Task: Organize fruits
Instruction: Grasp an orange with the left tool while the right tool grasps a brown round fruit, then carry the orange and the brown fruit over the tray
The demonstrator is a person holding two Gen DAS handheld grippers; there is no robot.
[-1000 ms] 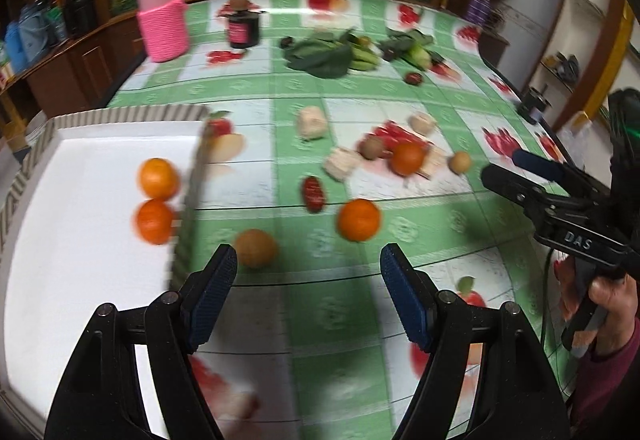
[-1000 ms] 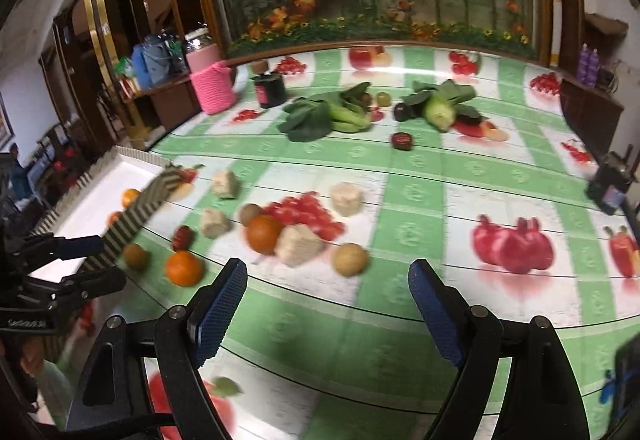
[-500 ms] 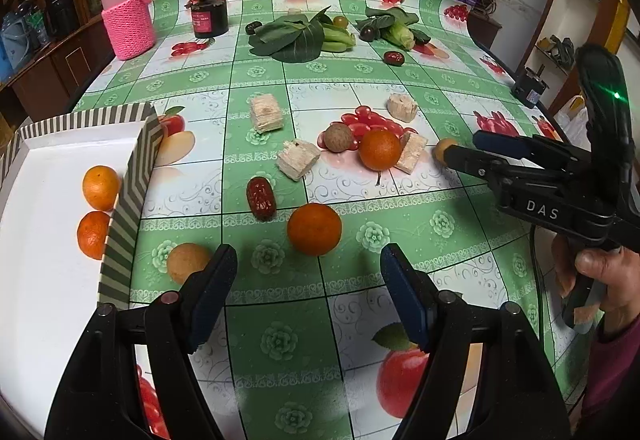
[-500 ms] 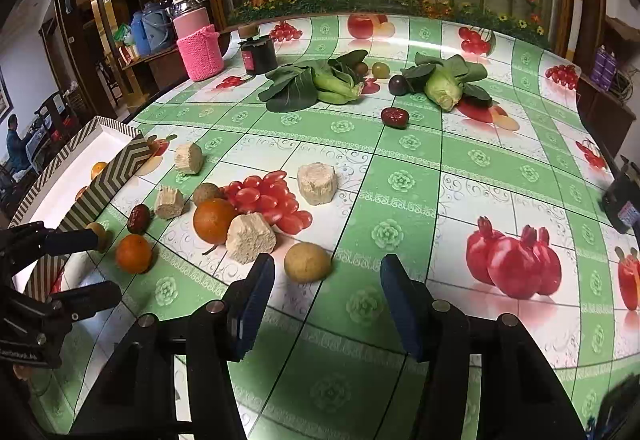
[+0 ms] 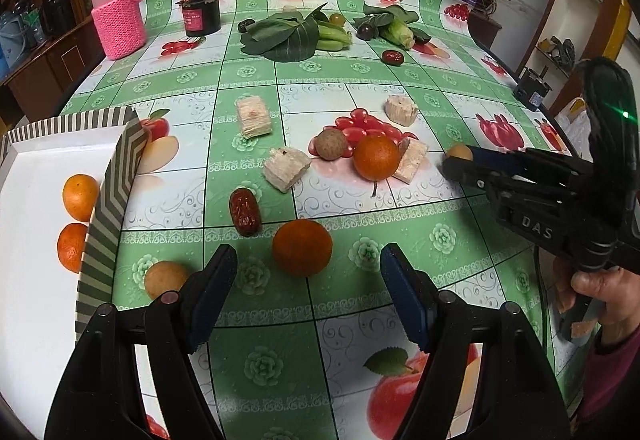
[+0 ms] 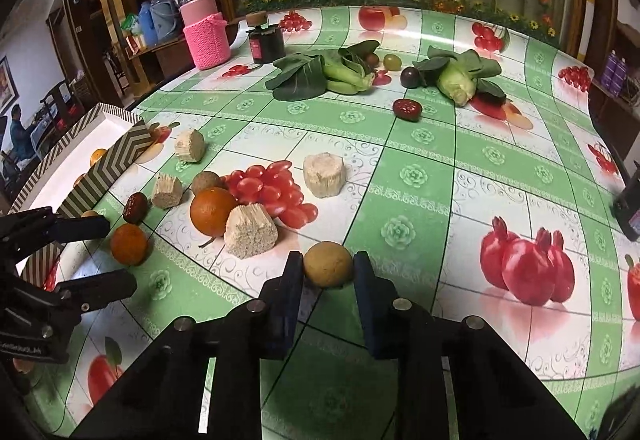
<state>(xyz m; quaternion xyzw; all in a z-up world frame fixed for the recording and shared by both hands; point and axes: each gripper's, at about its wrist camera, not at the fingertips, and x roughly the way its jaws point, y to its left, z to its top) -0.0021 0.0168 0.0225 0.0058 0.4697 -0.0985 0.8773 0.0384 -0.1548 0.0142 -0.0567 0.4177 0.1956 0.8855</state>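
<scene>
My left gripper is open, and an orange lies on the table just ahead between its fingers. A tan round fruit lies by the left finger. A white tray with a striped rim at left holds two oranges. My right gripper has closed on a tan round fruit that rests on the table; it also shows in the left wrist view. A second orange and a red date lie mid-table.
Several pale sugarcane chunks and a brown round fruit lie among the fruits. Leafy greens, a dark jar and a pink-sleeved bottle stand at the far side. A red date lies near the greens.
My right gripper moved forward and closed around the tan round fruit. My left gripper moved closer to the near orange and stayed open.
</scene>
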